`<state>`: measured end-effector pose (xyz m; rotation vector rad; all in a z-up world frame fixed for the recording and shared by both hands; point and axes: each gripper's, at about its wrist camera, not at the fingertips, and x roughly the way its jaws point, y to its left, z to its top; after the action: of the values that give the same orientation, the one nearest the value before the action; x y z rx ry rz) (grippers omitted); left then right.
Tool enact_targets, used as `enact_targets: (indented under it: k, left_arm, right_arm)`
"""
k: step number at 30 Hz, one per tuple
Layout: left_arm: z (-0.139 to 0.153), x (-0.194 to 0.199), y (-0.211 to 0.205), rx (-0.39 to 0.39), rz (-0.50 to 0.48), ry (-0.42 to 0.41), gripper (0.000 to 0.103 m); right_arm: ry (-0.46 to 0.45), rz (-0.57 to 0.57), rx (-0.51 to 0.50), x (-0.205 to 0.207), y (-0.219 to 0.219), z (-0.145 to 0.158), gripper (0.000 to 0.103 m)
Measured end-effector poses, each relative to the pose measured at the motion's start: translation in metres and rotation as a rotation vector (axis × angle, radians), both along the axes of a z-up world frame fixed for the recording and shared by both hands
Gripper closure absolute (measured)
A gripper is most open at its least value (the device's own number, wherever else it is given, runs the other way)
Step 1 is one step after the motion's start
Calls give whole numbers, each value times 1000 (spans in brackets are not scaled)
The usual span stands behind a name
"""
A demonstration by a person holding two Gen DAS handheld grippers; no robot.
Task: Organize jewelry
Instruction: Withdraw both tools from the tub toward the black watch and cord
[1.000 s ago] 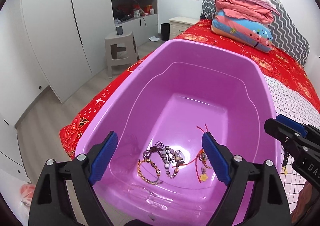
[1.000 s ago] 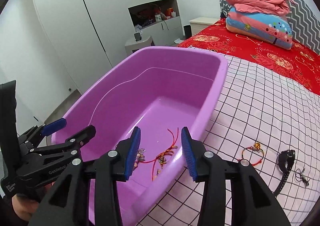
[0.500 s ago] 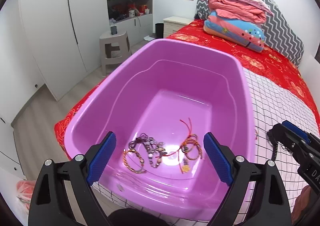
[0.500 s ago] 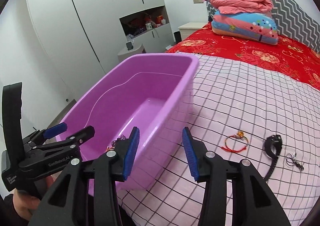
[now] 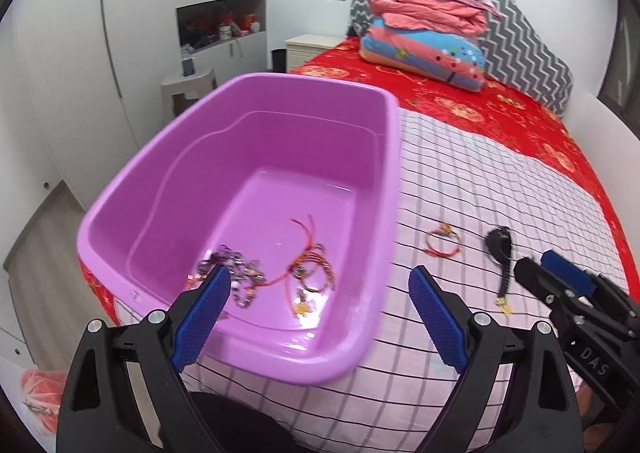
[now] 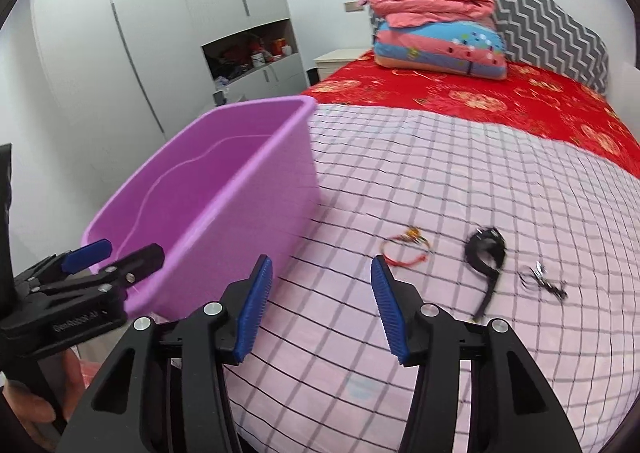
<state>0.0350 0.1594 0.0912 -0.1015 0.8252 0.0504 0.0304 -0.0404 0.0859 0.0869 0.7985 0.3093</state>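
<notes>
Change: both grippers have pulled back rightward from the purple tub (image 5: 384, 181).
Red bracelet (image 6: 404, 249): on bed, just beyond right gripper (image 6: 322, 305).
Jaws: left gripper (image 5: 320, 317) and right both apart, empty.

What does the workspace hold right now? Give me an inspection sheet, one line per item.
Surface: checked sheet over a red bedspread.
Job's things: purple tub with a pile of bracelets inside; red string bracelet, black strap and small dark metal piece lie on the sheet.
Clutter: nothing seen.
Grippers: left tongs open, empty; right tongs open, empty.
Cables: nothing seen.
Surroundings: folded quilts, white wardrobe, nightstand, stool.
</notes>
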Motion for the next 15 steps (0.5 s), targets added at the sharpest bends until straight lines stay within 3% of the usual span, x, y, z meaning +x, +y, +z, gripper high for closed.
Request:
enact_targets:
  k: [8, 15]
  left_arm:
    - [-1, -11, -44, 2, -93, -25, 14]
    - [-16, -12, -85, -7, -164, -1, 14]
  right_arm:
    - [34, -128, 4, -32, -64, -21, 52]
    - [55, -227, -13, -52, -114, -38, 52]
